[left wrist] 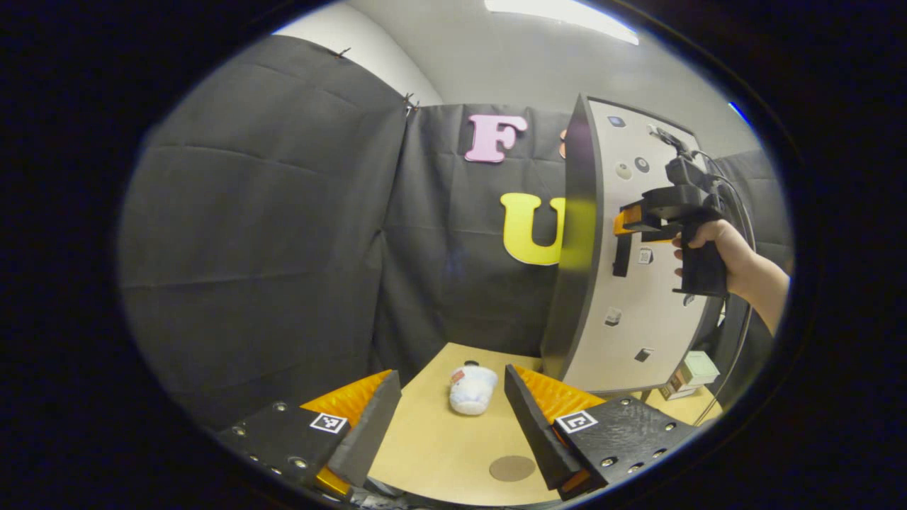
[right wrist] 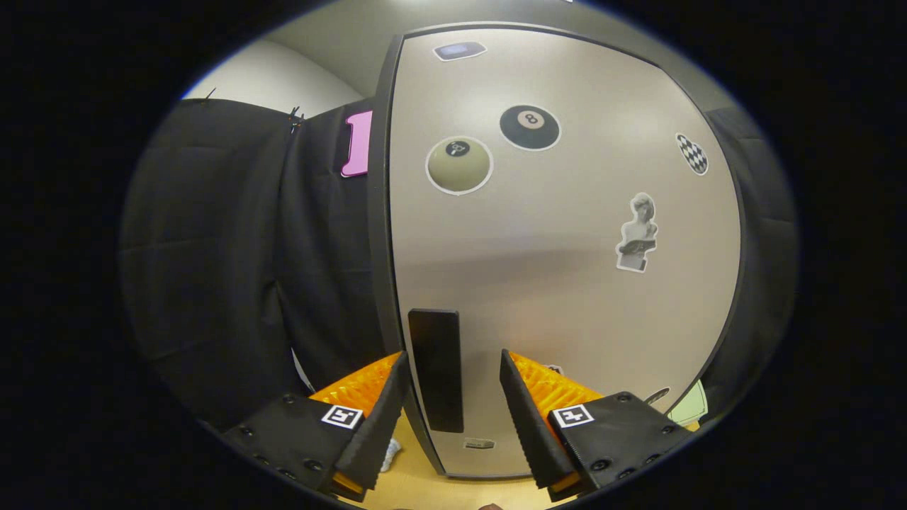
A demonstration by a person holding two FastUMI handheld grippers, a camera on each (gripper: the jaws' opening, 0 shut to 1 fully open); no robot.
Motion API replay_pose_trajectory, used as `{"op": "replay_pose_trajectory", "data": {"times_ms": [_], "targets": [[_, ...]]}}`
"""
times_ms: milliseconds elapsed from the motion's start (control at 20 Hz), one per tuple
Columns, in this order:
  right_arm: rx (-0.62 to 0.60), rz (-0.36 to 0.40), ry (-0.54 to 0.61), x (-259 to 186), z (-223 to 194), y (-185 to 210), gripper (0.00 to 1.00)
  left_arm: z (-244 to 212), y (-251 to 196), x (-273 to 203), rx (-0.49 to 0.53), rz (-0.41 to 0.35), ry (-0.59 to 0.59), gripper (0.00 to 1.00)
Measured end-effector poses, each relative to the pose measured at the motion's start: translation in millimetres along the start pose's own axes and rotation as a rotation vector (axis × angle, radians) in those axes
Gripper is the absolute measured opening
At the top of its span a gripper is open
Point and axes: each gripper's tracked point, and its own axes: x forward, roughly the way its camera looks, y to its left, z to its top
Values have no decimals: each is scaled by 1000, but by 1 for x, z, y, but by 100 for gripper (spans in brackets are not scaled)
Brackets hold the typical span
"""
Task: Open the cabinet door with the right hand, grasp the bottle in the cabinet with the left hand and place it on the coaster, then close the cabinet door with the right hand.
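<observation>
A tall cabinet (left wrist: 575,241) stands on the wooden table (left wrist: 432,446), and its pale door (left wrist: 648,283) sits flush and closed. In the left gripper view a hand holds my right gripper (left wrist: 623,227) against the door's black vertical handle (left wrist: 621,263). In the right gripper view that handle (right wrist: 436,368) stands between the fingers of my right gripper (right wrist: 450,400), which is open with a gap on each side. My left gripper (left wrist: 453,418) hovers open and empty over the table. A round brown coaster (left wrist: 511,468) lies just below it, near the right finger.
A white plush toy (left wrist: 472,388) lies on the table ahead of the left gripper, left of the cabinet's base. Small boxes (left wrist: 691,372) sit at the cabinet's right foot. The door (right wrist: 567,283) carries several stickers. Black cloth walls stand behind and to the left.
</observation>
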Motion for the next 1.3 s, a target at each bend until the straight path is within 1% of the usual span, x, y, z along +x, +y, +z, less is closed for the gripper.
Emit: {"op": "replay_pose_trajectory", "data": {"times_ms": [50,150,200,300,350,450,500,600,650,750,850,900,950,1050,1150,1200,1250,1300], "targets": [[-7,-2,9,3,-3,3,73,-2,5,0,-10,7,4,90],[-22,-25,23,7,-7,5,69,-5,11,2,-29,16,14,89],[-28,-52,23,10,-7,3,58,-9,15,2,-34,24,32,89],[-20,-75,33,13,-9,0,42,-16,17,2,-23,40,49,89],[-7,-78,42,14,-10,0,39,-16,17,1,-13,44,45,89],[11,-83,47,14,-9,-1,39,-17,17,-2,5,46,46,91],[7,-83,45,14,-9,-1,34,-16,16,-4,7,42,44,91],[5,-87,44,14,-10,-1,34,-14,11,-7,6,31,37,91],[5,-83,42,15,-10,-1,30,-11,10,-10,9,27,34,89],[15,-65,37,13,-10,0,25,-9,9,-13,19,25,25,91],[-4,-43,42,13,-11,0,18,-6,9,-16,28,22,18,91],[-9,-34,43,12,-12,-1,18,-6,8,-16,31,18,16,89],[-13,-26,41,9,-11,0,12,-5,8,-14,34,15,14,89],[-31,-2,42,5,-13,0,11,-2,6,-13,40,7,7,91],[-41,31,39,-3,-14,0,11,0,2,-10,45,-1,-2,89],[-45,50,36,-7,-15,0,13,2,1,-9,47,-4,-7,89],[-51,70,34,-13,-15,0,11,5,0,-6,47,-9,-10,89],[-57,91,31,-19,-16,-1,13,6,-4,-5,48,-13,-17,89]]}}
